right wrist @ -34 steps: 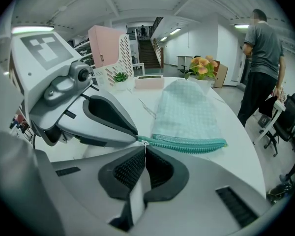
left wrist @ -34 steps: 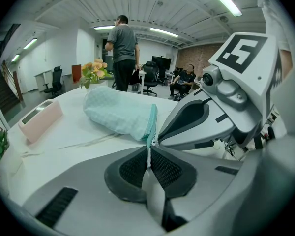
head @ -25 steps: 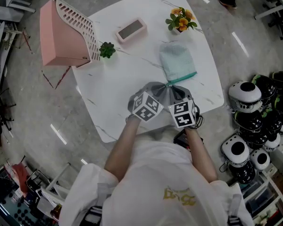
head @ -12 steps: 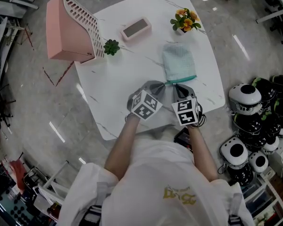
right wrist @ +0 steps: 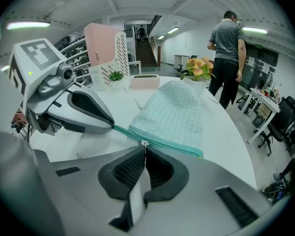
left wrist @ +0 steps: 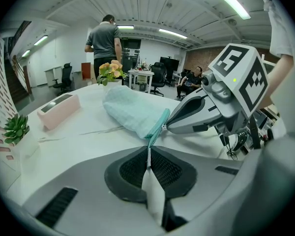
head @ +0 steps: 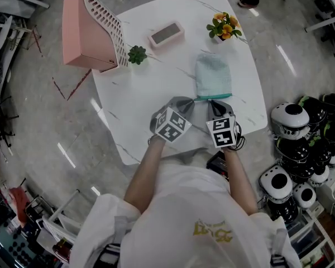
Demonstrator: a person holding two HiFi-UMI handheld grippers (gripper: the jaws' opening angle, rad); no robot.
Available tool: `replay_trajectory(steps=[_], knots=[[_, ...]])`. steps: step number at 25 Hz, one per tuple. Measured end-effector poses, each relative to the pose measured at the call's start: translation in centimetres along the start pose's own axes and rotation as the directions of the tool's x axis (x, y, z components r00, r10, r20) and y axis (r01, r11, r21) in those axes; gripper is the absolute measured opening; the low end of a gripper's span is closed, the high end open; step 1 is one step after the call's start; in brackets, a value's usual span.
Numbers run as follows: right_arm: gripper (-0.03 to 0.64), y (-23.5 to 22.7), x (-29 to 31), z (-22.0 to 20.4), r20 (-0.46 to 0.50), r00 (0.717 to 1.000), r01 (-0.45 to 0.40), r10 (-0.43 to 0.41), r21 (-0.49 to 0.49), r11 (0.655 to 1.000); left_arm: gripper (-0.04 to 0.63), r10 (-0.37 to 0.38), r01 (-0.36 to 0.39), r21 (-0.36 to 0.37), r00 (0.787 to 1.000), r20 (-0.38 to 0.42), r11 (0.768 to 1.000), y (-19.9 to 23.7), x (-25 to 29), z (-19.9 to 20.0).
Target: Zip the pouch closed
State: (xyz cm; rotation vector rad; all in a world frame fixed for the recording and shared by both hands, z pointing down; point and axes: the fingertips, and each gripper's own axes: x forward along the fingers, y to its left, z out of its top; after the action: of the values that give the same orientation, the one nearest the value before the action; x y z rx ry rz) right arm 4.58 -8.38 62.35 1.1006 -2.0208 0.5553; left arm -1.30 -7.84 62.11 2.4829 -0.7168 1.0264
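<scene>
A pale mint mesh pouch (head: pixel 214 76) lies on the white marble table (head: pixel 134 110), its teal zipper edge toward me. My left gripper (head: pixel 194 101) is shut on the teal tape end (left wrist: pixel 155 132) that sticks out at the zipper's left end; the tape runs straight into the closed jaws (left wrist: pixel 148 154). My right gripper (head: pixel 210 102) sits just right of it, jaws shut on the small silver zipper pull (right wrist: pixel 145 143) at the pouch's (right wrist: pixel 174 114) near edge. Both grippers point down and nearly touch at their tips.
A pink file rack (head: pixel 92 29) stands at the table's far left, with a small green plant (head: pixel 137 54) and a pink case (head: pixel 166 33) beside it. A flower pot (head: pixel 224 25) sits behind the pouch. Several helmets (head: pixel 301 144) lie on the floor at right. A person (left wrist: pixel 104 38) stands beyond the table.
The head view has drifted, so the table sits further right. Against the table my left gripper has edged slightly left with the tape end; the right gripper has kept still.
</scene>
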Motion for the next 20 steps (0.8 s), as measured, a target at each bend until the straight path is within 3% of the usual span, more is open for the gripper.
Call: replay_trajectory(steps=[20], knots=[[0.017,-1.4,0.2,-0.8,-0.028,0.999,0.041,-0.04,0.018,0.999,0.038,0.034,-0.034,-0.044,0.999,-0.012,0.998,2.0,-0.9,-1.2]])
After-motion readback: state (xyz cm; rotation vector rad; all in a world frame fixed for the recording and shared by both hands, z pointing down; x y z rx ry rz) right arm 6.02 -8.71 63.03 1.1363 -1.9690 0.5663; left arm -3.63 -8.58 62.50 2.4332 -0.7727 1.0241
